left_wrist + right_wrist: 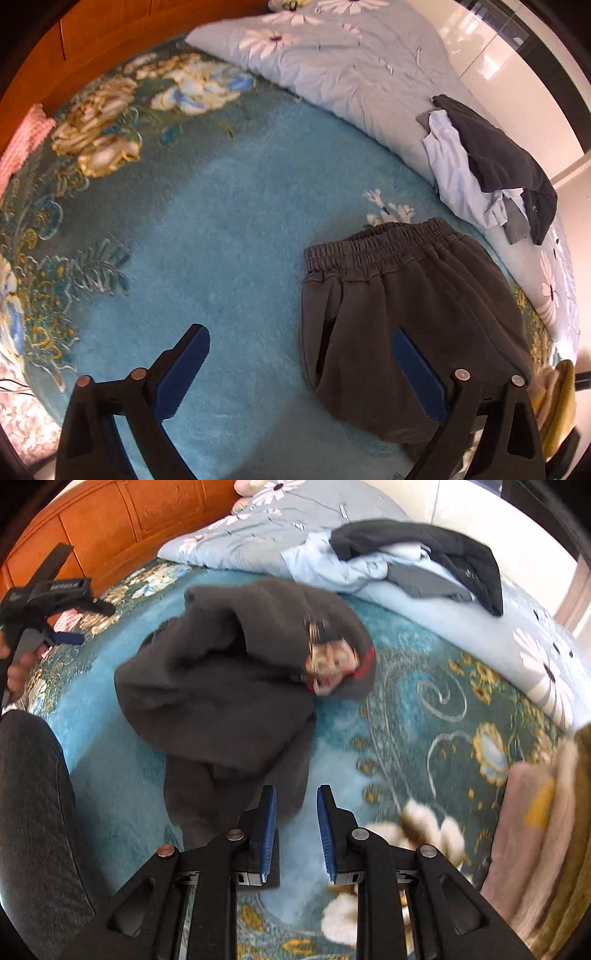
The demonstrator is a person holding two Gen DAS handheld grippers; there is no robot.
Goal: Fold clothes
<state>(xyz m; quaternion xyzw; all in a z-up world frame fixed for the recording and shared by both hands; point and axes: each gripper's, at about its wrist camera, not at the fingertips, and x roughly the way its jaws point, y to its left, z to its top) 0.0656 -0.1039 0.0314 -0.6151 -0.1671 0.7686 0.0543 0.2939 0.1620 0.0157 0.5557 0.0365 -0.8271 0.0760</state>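
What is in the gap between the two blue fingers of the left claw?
In the left wrist view, the open left claw has only bare turquoise blanket in its gap; the grey sweatpants lie behind its right finger.

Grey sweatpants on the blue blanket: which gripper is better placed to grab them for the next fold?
Left, probably. The left gripper is open wide, one finger already over the grey sweatpants just below the waistband. The right gripper is open too, but sits at the garment's bunched lower end.

one grey garment [410,325], one clothes pile [491,170], one quilt [332,55], two grippers
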